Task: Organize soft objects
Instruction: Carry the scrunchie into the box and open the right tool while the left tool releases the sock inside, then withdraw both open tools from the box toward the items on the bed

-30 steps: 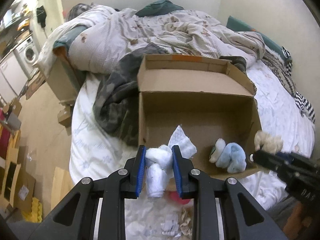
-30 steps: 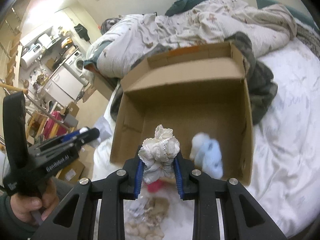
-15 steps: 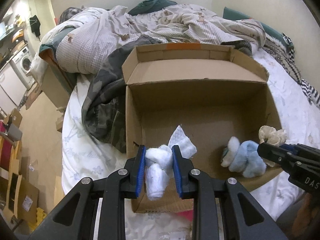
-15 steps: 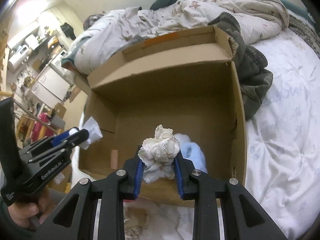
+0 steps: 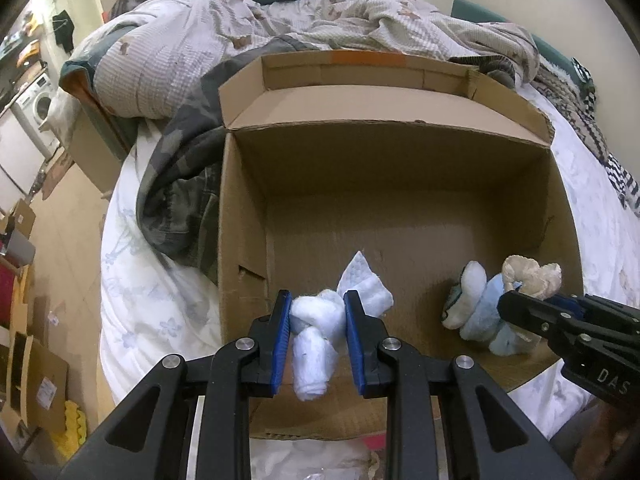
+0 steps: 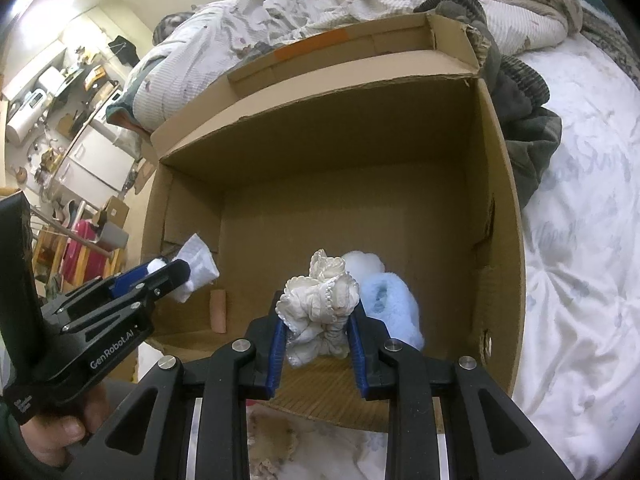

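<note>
An open cardboard box (image 5: 400, 168) stands on the bed; it also shows in the right wrist view (image 6: 320, 184). My left gripper (image 5: 316, 320) is shut on a knotted white sock bundle (image 5: 314, 336) and holds it over the box's near left part. My right gripper (image 6: 320, 316) is shut on a cream frilly sock bundle (image 6: 320, 300) over the box's near right part. The cream bundle also shows in the left wrist view (image 5: 530, 276). A fluffy light-blue sock pair (image 6: 390, 300) lies on the box floor just beyond my right gripper, and it shows in the left wrist view (image 5: 480, 312).
A rumpled quilt (image 5: 320, 20) and a dark camouflage garment (image 5: 180, 184) lie behind and left of the box. White bedsheet (image 6: 580, 280) spreads to the right. More small soft items (image 6: 272, 440) lie on the sheet before the box. Floor clutter and boxes (image 5: 32, 360) are at far left.
Both grippers have moved forward with their bundles, from in front of the box's near wall to over its inside. The box looks larger and closer.
</note>
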The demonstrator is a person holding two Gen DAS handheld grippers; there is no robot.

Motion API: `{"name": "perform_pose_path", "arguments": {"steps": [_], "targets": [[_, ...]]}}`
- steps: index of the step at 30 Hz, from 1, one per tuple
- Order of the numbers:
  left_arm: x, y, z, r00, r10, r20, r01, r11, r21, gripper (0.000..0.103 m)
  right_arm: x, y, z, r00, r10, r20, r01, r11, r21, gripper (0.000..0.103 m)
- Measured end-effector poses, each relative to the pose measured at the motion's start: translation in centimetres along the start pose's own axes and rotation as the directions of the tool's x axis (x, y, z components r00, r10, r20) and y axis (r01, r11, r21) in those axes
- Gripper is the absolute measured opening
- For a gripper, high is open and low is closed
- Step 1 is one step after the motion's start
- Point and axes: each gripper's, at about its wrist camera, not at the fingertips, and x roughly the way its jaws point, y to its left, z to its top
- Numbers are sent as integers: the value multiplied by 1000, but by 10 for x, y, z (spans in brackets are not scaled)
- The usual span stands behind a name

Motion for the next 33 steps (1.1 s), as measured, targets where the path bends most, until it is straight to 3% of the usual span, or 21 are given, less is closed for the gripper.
{"name": "perform_pose_path", "arguments": {"steps": [17,19,21,23,26,33], "targets": [[3,-4,-1,1000,-21,-17,21,1000,5,26,5,-1,0,1000,15,-3,-15,1000,4,32],[5,-6,-1,999,-30,-29,30,999,12,30,5,-1,-1,1000,17,-3,-17,1000,4,41],[6,-8,-2,999,-22,-33,23,1000,19,53,4,-2,-1,1000,23,6,-23,1000,10,58],[4,-9,-2,1000,-4,-22,4,1000,24,64,1,-2,0,999,25,21,-25,1000,19,67],[2,-8,-1,1000,-9,-15,9,1000,23,64,-1,-6,2,999,24,32,-26,999,41,72],[3,-7,-1,1000,-6,-23,6,1000,18,64,0,-8,1,999,19,26,-20,998,55,73]]}}
